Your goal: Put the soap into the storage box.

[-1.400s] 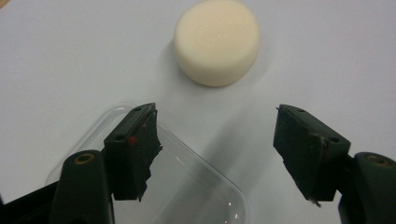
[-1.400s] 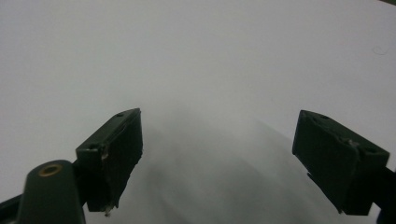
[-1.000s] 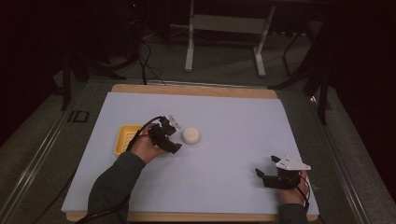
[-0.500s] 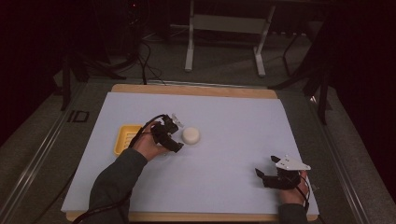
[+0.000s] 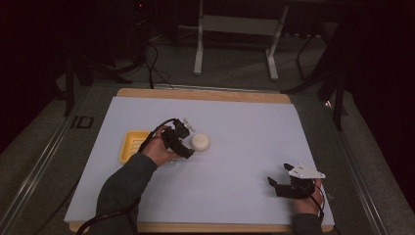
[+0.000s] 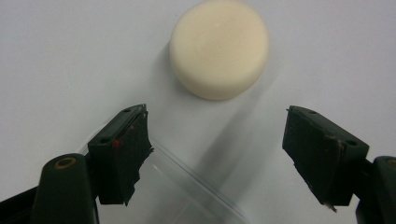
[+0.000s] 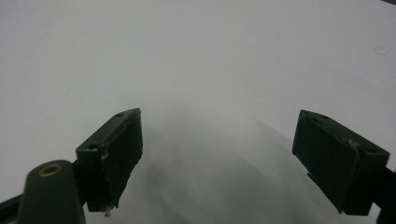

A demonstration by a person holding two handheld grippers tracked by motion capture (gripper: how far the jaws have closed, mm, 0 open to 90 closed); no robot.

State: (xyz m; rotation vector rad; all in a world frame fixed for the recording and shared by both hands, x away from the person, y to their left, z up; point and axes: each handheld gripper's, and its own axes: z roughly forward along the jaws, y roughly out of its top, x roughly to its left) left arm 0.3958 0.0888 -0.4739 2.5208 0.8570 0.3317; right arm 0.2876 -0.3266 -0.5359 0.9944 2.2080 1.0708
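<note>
We're counting one round cream foam puck (image 6: 219, 46), sitting just ahead of the left gripper (image 6: 217, 158), whose jaws have just been opening and are standing spread, nothing pinched. One clear plastic edge (image 6: 187, 186) is lying beneath them. One yellow rectangular plastic tray (image 5: 131, 146) is waiting behind that left hand (image 5: 156, 149). The right gripper (image 7: 217, 158) is resting well apart, jaws wide and empty. We're working over a pale lilac sheet (image 5: 244, 127) on a wooden board (image 5: 205, 94), dark room and grey metal stand (image 5: 235, 29) beyond.
</note>
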